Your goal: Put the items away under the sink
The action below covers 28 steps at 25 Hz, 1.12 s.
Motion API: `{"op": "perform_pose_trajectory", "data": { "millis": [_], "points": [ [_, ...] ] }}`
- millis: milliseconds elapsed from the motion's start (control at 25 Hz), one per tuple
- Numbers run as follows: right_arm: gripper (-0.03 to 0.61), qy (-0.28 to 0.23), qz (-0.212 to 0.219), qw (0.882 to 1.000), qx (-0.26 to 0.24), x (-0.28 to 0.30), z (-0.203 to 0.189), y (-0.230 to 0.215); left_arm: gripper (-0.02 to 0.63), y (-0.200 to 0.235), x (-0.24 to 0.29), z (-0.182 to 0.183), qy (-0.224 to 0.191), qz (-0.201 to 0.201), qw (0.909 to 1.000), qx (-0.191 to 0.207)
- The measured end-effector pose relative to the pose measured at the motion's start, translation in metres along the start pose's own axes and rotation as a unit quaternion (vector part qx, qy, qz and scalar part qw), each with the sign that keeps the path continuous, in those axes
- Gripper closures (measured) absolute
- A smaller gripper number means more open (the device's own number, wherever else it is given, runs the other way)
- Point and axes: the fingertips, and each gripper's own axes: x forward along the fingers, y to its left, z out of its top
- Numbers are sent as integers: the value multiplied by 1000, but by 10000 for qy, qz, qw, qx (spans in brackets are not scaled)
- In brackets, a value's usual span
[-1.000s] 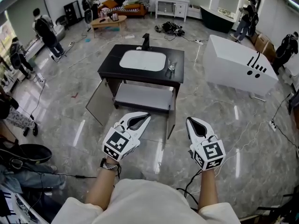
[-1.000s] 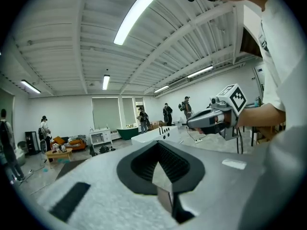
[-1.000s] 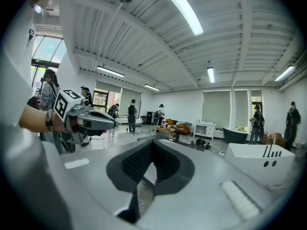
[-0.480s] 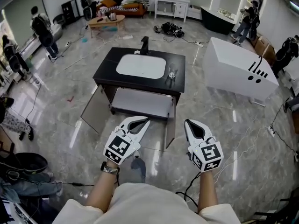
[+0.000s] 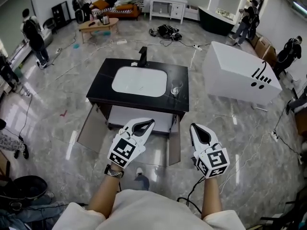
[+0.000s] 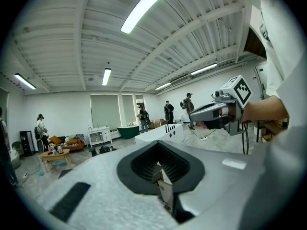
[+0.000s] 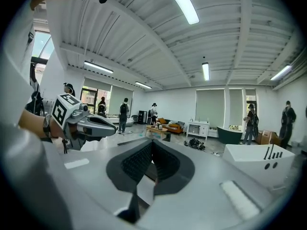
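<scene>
Both of my grippers are closed and empty: the left gripper point(image 5: 149, 122) and the right gripper point(image 5: 193, 127) each show their jaws pressed tip to tip with nothing between them, and I hold them side by side, pointing toward the sink cabinet point(image 5: 100, 91). Compared with a second ago, the cabinet fills more of the head view and lies nearer my gripper tips, so I have walked up to it; the grippers themselves keep the same pose. Its left door point(image 5: 88, 128) and right door point(image 5: 174, 145) stand swung open, and a pale shelf point(image 5: 117, 114) shows beneath the black counter. The only loose item I can see is a drinking glass point(image 5: 175, 89), upright on the counter just right of the white basin point(image 5: 139, 80), near the front edge. Judged from this, nothing has been stowed yet; the approach is nearly complete, and the next move probably calls for opening one gripper around the glass.
</scene>
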Motion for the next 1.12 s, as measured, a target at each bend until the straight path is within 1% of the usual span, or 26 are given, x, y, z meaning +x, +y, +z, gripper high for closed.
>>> {"op": "perform_pose_trajectory", "data": {
  "millis": [200,400,680,920,1120],
  "points": [
    [571,21,-145,9999,-7,33,7,-13,611,35,16,-1,-38,-97,9999,-41],
    [571,15,-237,9997,50,57,8,-22,611,60,25,-5,-98,-128,9998,-82],
    [571,52,-307,9994,128,99,5,-25,611,97,37,-22,-81,-242,9995,-187],
    [571,129,-476,9985,218,121,-6,-31,611,115,49,-39,-21,-402,9988,-292],
    [571,173,-362,9984,387,138,-14,-39,611,124,54,-44,-21,-401,9985,-384]
  ]
}}
